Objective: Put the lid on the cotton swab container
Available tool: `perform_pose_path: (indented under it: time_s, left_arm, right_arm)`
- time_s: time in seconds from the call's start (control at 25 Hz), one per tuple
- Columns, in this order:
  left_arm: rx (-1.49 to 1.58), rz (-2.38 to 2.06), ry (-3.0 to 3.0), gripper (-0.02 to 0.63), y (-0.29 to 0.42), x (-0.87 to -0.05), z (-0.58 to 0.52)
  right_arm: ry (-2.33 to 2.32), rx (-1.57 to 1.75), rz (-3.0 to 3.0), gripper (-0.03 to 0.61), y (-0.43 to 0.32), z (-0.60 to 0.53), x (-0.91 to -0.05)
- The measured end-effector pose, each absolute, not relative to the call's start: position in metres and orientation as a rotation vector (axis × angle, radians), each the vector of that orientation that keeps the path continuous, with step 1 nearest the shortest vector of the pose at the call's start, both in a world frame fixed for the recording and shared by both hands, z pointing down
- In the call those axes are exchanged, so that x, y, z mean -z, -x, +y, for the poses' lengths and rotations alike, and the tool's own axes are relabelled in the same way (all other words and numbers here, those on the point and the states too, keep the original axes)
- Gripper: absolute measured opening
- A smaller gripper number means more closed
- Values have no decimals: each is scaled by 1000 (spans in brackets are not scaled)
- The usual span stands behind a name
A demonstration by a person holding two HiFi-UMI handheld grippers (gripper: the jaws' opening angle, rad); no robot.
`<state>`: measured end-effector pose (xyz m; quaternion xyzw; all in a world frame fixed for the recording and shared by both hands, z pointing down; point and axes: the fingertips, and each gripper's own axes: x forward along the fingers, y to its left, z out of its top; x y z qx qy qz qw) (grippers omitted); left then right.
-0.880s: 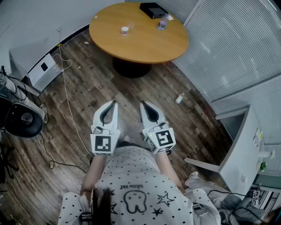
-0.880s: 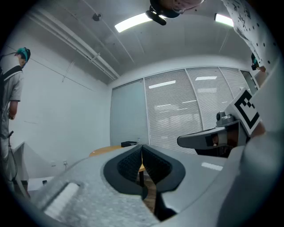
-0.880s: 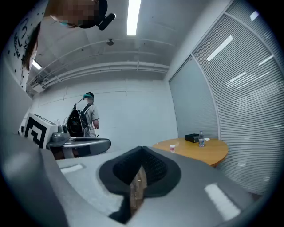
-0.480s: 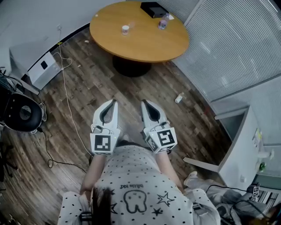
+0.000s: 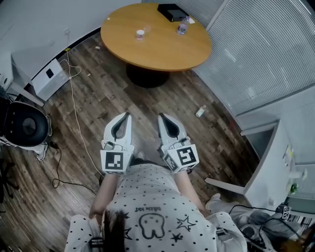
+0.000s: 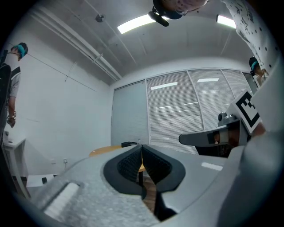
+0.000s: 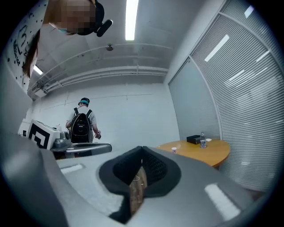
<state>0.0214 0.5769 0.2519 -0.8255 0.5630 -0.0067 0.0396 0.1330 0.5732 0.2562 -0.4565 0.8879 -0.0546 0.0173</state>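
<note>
The small white cotton swab container (image 5: pixel 140 34) stands alone toward the left of the round orange-brown wooden bench (image 5: pixel 162 49), well ahead of the person and well apart from both grippers; its lid cannot be made out at this distance. Farther back on the bench lie a flat black box (image 5: pixel 171 12) and, just beside it, a clear plastic bottle (image 5: pixel 183 25). The left gripper (image 5: pixel 127 114) and the right gripper (image 5: pixel 160 116) are held side by side close to the person's body, above the dark wood-plank floor (image 5: pixel 98 98), both pointing level toward the bench. In each gripper view the black ribbed fingers (image 6: pixel 153 162) meet at their tips, pressed together with nothing between them. A thin white cable (image 5: pixel 74 98) trails across the floor at the left.
</note>
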Motion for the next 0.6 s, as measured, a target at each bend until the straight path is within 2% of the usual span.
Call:
perform_pose_path:
  time_s: [0.6]
  left_arm:
    - [19,1740,2579,12,-27,-253,551]
  right_arm:
    - [1420,246,2777,5,-137,551,-271]
